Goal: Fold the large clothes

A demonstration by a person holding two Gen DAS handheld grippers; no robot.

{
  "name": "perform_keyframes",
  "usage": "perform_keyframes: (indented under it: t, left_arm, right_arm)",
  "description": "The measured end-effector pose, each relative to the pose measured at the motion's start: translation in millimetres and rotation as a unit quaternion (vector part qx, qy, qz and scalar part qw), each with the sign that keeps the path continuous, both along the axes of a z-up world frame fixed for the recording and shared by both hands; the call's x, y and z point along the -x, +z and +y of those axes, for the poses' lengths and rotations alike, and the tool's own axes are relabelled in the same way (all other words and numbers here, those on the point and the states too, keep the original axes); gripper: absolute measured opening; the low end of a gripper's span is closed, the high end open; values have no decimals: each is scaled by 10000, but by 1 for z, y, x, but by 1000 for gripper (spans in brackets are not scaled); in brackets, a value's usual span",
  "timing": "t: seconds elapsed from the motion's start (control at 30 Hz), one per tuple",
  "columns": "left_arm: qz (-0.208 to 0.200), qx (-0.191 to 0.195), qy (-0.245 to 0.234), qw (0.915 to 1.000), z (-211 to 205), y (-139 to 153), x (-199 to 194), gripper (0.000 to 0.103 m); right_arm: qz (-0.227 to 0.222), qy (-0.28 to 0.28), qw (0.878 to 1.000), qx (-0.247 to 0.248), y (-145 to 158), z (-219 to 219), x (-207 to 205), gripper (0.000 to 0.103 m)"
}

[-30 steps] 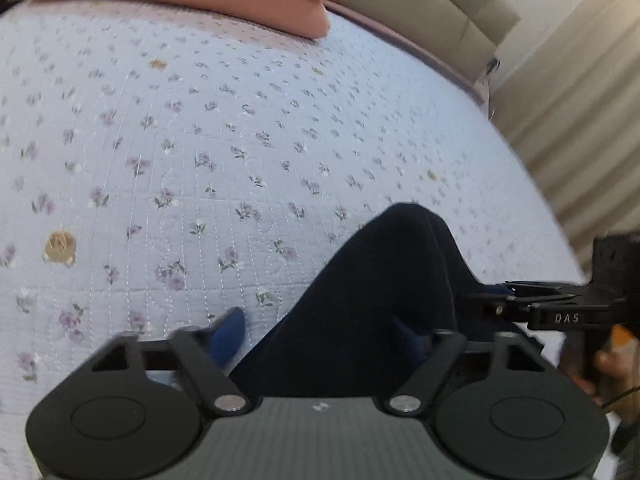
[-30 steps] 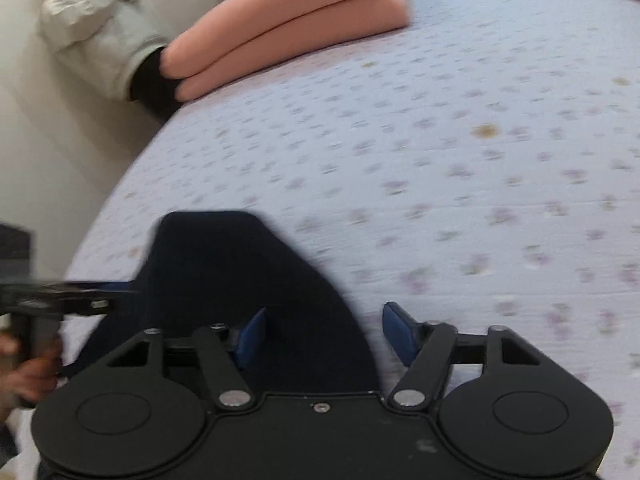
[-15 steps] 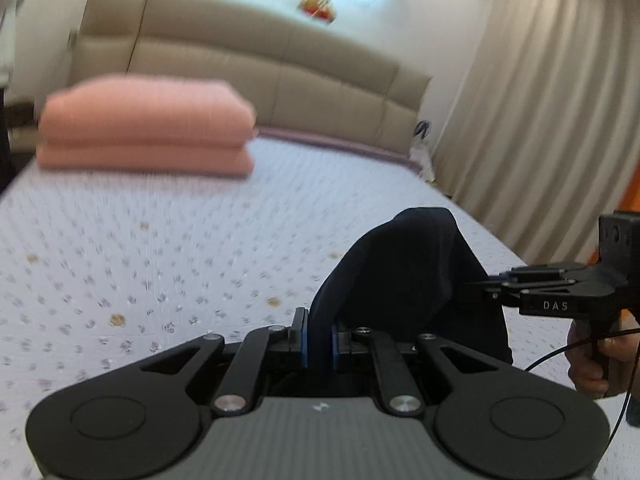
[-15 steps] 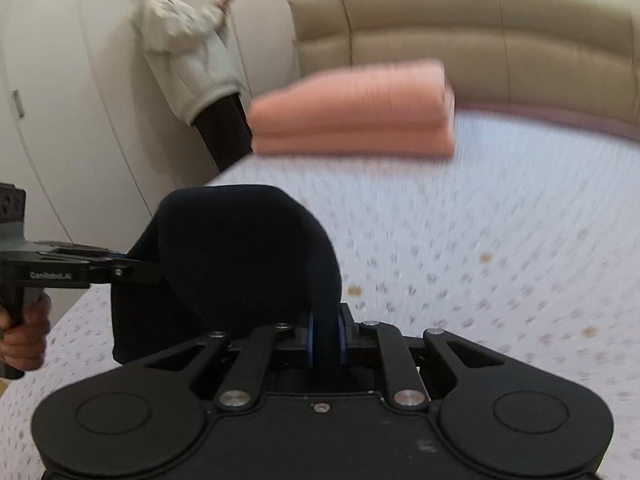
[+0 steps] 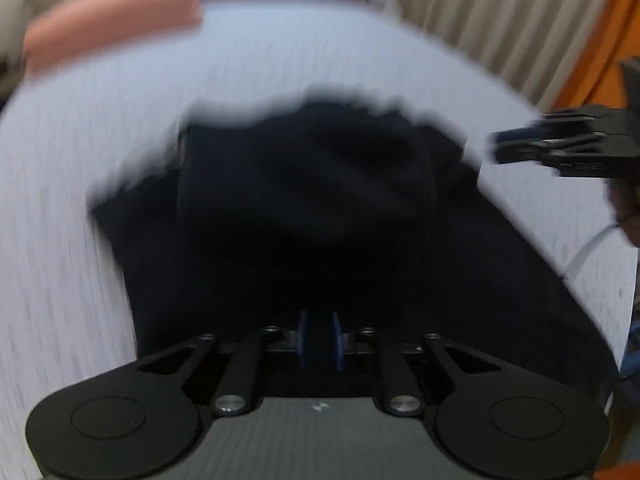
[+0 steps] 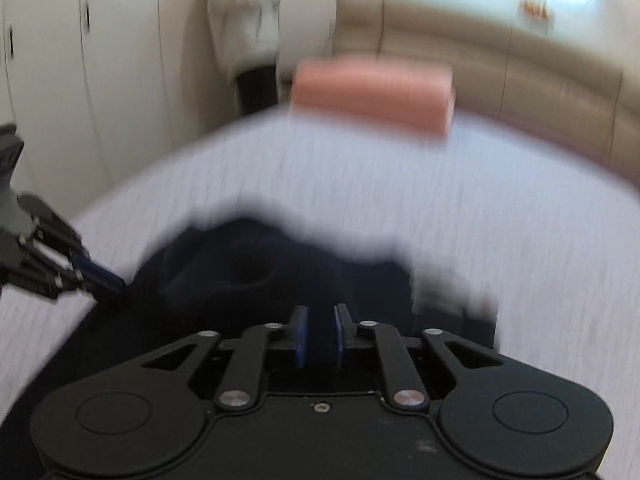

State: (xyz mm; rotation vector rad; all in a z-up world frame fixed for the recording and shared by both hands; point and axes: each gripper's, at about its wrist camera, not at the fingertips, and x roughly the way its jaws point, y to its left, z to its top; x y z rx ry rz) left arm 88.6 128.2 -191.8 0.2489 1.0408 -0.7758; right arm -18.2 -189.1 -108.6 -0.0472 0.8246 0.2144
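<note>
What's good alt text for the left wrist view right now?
Motion-blurred view: the left gripper, shut on a dark garment spread over a pale bedspread. The right gripper enters from the right; a folded pink blanket lies beyond.

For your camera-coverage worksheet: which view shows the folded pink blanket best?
The right wrist view: the folded pink blanket sits whole near mid-frame on the bed, though blurred. The left wrist view shows it only squeezed into the upper-left corner, more smeared.
</note>
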Motion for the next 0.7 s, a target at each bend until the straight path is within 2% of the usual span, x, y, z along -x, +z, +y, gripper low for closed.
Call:
perform_keyframes:
  t: [0.07, 0.13, 0.17, 0.2, 0.27, 0.3, 0.33, 0.37, 0.4, 0.47, 0.53, 0.57, 0.6, 0.63, 0.67, 0.7]
  left_arm:
    - [272, 109, 390, 9988, 14, -10, 7, 21]
    - [487, 590, 1002, 9920, 24, -11, -4, 34]
    - [527, 873, 1337, 9858, 26, -11, -13, 48]
    - [519, 1103, 1606, 9795, 26, -10, -23, 61]
    - [481, 1617, 2160, 9617, 25, -9, -44, 72]
    - [575, 1875, 2388, 9511, 22, -10, -55, 76]
    - [711, 2071, 2575, 9411, 19, -14, -65, 77]
    - [833, 2152, 2687, 9352, 14, -19, -72, 76]
    - [965, 2153, 2740, 9323, 9, -25, -80, 75]
    - [1231, 2020, 2744, 9321, -4, -37, -88, 71]
    - [1449, 2112, 2833, 9242, -11, -52, -97, 58]
    - [1491, 2236, 2851, 9201, -11, -60, -93, 40]
    - [1511, 2327, 2857, 9173, -14, -65, -97, 8]
    - [1493, 2319, 2875, 9172, -16, -68, -99, 7]
    - [1396, 2345, 2913, 9169, -16, -68, -101, 7]
    - [1259, 2544, 2907, 9137, -12, -63, -98, 7]
  right_arm:
    - [514, -407, 9975, -258, -16, -11, 16, 36]
    - [861, -831, 9890, -866, -25, -25, 20, 37]
    - [873, -1081, 9833, -1172, -26, -30, 18, 48]
    - [867, -1299, 9772, -1436, -28, -34, 13, 65]
    - [749, -1715, 9631, -1932, -30, -38, -11, 74]
    - [702, -1873, 9559, -2152, -32, -40, -24, 74]
    - [649, -2011, 9483, -2367, -34, -44, -35, 74]
    - [640, -2186, 9404, -2524, -38, -47, -44, 74]
    - [680, -2319, 9328, -2672, -44, -49, -54, 74]
    - [904, -2584, 9191, -2834, -55, -48, -66, 74]
    - [993, -2686, 9069, -3090, -64, -52, -74, 74]
    - [1094, -2757, 9039, -3081, -69, -53, -80, 72]
    - [1159, -2795, 9018, -3086, -74, -53, -85, 61]
    - [1149, -2746, 8997, -3191, -77, -53, -87, 46]
    - [1128, -2701, 8975, -3300, -77, -54, -88, 14]
    - [1038, -2672, 8965, -3379, -73, -57, -88, 13]
